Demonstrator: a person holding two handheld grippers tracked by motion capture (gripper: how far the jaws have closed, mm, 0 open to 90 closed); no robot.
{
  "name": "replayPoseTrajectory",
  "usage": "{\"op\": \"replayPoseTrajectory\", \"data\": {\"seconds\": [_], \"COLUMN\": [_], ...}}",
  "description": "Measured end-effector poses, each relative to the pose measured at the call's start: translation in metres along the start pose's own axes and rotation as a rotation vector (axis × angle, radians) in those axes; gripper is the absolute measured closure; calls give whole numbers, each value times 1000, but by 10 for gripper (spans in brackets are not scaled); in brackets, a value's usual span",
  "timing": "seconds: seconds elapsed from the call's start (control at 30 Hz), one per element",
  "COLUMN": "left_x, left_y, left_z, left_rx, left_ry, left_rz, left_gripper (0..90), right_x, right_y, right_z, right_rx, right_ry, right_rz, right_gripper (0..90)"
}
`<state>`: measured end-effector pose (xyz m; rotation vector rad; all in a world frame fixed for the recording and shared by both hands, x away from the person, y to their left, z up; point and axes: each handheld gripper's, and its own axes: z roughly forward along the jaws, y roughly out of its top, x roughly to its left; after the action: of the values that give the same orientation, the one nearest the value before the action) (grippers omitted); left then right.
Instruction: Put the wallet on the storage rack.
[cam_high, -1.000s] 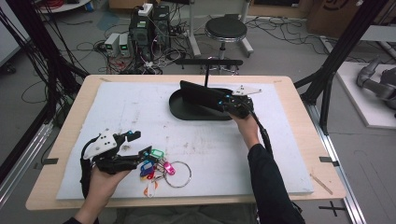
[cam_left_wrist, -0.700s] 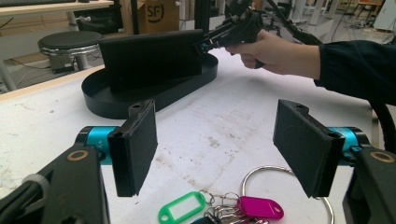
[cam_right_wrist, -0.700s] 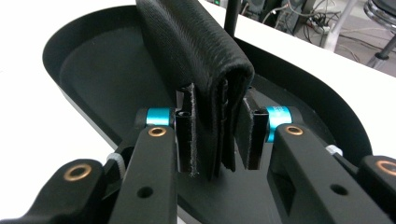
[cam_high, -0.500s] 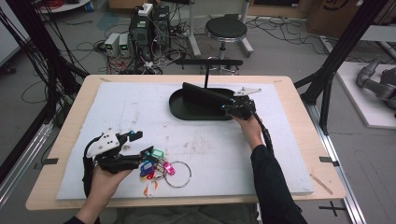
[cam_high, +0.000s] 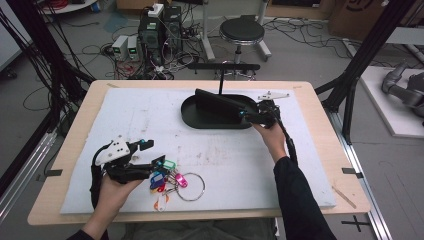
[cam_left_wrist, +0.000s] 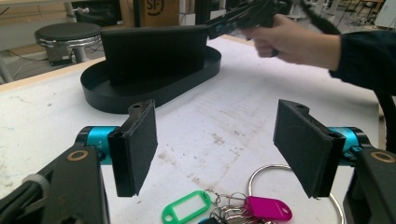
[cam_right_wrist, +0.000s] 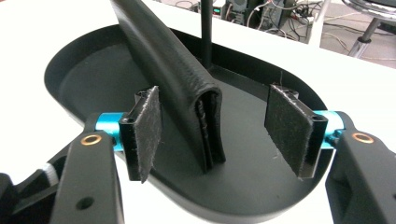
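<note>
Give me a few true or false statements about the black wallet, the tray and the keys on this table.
1. The black wallet stands on edge in the oval tray. True.
2. The right tool clamps the wallet. False: its jaws have just been opening, and the pads stand clear of the wallet between them.
3. The key bunch lies inside the tray. False: it lies on the white mat.
4. The left tool is open. True.

The light was even and soft from above, with only weak shadows on the white counter (cam_high: 150, 115). The high view was a little grainy. In the left gripper view the far hand (cam_left_wrist: 292, 42) was blurred. The black tray (cam_right_wrist: 93, 74) showed dull reflections.
</note>
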<state>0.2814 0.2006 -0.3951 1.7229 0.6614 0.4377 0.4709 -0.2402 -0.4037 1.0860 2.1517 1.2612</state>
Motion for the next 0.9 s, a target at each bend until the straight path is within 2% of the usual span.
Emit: {"op": "replayPoseTrajectory", "data": {"seconds": [0.17,0.23,0.3,0.4,0.53,0.67,0.77,0.83,0.9], "left_x": [8,10,12,13,15,17,16,16,17], "left_y": [-1,-3,-3,-3,-5,-8,-8,-7,-6], "left_z": [2,3,4,7,9,9,7,8,9], "left_rx": [21,25,28,41,58,63,52,44,44], "left_ry": [22,18,21,47,91,102,94,91,80], "left_rz": [-8,-19,-13,12,17,10,19,21,25], "left_gripper": [296,281,249,249,249,249,249,249,249], "right_x": [-1,-2,-1,0,2,8,15,18,20], "right_y": [5,6,4,-1,-13,-31,-49,-59,-63], "right_z": [-31,-47,-63,-85,-113,-138,-151,-156,-158], "right_rx": [-37,-49,-61,-82,-88,-121,-187,-231,-233], "right_ry": [40,56,66,71,71,39,1,-7,-26], "right_rz": [10,7,5,10,34,69,110,130,138], "right_gripper": [298,278,264,243,214,215,251,272,271]}}
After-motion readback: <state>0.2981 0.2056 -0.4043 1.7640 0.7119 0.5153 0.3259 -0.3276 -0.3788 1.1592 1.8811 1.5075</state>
